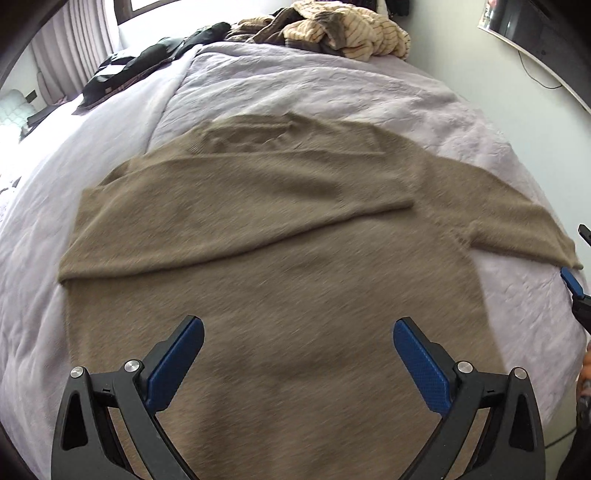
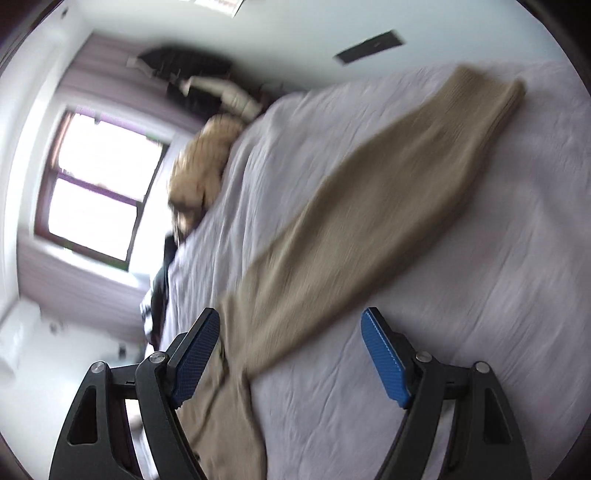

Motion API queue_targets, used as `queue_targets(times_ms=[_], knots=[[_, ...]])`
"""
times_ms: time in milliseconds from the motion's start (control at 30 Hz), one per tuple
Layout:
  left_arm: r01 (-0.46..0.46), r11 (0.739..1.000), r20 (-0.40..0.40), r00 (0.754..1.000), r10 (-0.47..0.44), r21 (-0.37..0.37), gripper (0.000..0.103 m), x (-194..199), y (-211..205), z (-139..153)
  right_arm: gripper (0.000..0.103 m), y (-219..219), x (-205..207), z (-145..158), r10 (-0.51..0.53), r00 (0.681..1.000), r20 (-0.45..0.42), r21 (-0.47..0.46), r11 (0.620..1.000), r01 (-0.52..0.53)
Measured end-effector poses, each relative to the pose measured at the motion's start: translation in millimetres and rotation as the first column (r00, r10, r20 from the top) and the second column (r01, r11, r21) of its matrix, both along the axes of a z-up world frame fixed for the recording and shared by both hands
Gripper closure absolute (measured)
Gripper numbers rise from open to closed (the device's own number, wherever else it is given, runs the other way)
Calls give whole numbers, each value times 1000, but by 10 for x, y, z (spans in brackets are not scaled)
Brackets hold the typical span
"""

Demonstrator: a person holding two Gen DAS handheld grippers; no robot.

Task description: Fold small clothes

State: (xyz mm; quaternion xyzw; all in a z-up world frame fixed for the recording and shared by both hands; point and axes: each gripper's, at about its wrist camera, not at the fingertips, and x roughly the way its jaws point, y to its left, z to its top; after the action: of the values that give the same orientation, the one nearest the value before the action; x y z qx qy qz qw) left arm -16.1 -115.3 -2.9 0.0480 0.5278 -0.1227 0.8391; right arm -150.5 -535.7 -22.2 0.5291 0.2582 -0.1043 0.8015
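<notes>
A tan knitted sweater point(image 1: 280, 280) is spread flat on a bed point(image 1: 369, 92) covered in pale lilac bedding, collar toward the far end. One sleeve point(image 1: 240, 210) has been laid across the chest, which suggests a fold already begun; the other sleeve point(image 2: 388, 184) is stretched straight out to the side, probably so that it can be picked up and folded in next.

The left gripper point(image 1: 298, 365) is held above the lower body of the sweater, pointing steeply down. Its blue-padded fingers point(image 1: 177, 365) are spread as wide as they go, and nothing is held or touched between them.

The right gripper point(image 2: 291, 356) is seen over the base of the outstretched sleeve, in a blurred, tilted view. Its fingers point(image 2: 386, 363) are also well apart, with cloth seen beyond the gap but not gripped.

Farther off, a heap of striped cream clothes point(image 1: 343, 33) and dark garments point(image 1: 147, 62) are piled at the head of the bed, beside a curtained window point(image 2: 99, 184).
</notes>
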Motion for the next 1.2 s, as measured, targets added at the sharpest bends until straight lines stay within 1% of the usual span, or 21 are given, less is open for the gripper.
queue_targets(times_ms=[100,167,200,233,300,400,500,567,633,700,733,767,800,833,867,933,967,1033,1100,1167,1200], knots=[[11,1000,4,1000,-11,-11,0,64,-126,21,21,-287,-34,-83,-96,995,4,58,994,96],[17,1000,2,1000,-17,-22,0,107,-210,23,21,-479,-66,-181,-155,988,2,111,982,153],[19,1000,2,1000,-19,-24,0,122,-238,22,21,-557,-79,-234,-182,983,16,149,973,177],[21,999,3,1000,-21,-27,0,144,-270,21,21,-610,-85,-271,-202,979,27,180,964,194],[25,999,5,1000,-25,-31,0,182,-318,11,21,-658,-79,-292,-225,974,36,209,954,213],[27,999,5,1000,-27,-27,0,222,-358,7,22,-625,-151,-237,-249,968,14,225,944,240],[33,999,9,999,-33,-31,0,248,-337,-2,21,-563,-293,-183,-270,962,-45,187,943,274],[26,999,4,1000,-26,-20,0,288,-323,-33,21,-574,-342,-218,-272,961,-51,186,943,277],[13,1000,-8,1000,-13,-23,0,318,-314,-55,21,-642,-266,-300,-257,964,-64,212,941,265],[8,999,-16,1000,-9,-41,0,325,-309,-56,21,-699,-169,-321,-255,965,-63,202,943,262],[9,999,-12,1000,-9,-45,0,322,-309,-47,25,-730,-133,-299,-255,965,-59,178,949,262],[10,999,-7,1000,-10,-46,0,320,-306,-40,33,-747,-107,-272,-259,964,-58,156,952,265],[11,999,-4,1000,-11,-48,0,321,-298,-33,61,-755,-109,-261,-257,965,-47,155,953,261],[12,998,0,1000,-12,-54,0,326,-281,-26,91,-760,-81,-259,-248,968,-29,175,953,249],[11,998,2,1000,-11,-61,0,340,-249,-21,95,-748,-55,-253,-236,972,-3,207,951,232],[4,998,3,1000,-4,-70,0,379,-177,-21,95,-669,6,-174,-207,978,39,201,960,195],[-1,997,4,1000,1,-72,0,394,-145,-18,95,-617,41,-94,-181,982,61,177,970,167],[-21,997,9,1000,22,-80,0,437,-21,-8,95,-448,218,115,-87,988,126,128,989,71],[-43,995,16,999,45,-91,0,466,113,10,95,-211,444,320,14,987,161,61,998,-24],[-76,992,29,996,80,-104,0,494,315,37,95,132,737,533,134,975,179,-27,991,-131],[-91,990,35,995,95,-108,0,502,406,46,95,376,916,643,205,962,180,-83,978,-193]])
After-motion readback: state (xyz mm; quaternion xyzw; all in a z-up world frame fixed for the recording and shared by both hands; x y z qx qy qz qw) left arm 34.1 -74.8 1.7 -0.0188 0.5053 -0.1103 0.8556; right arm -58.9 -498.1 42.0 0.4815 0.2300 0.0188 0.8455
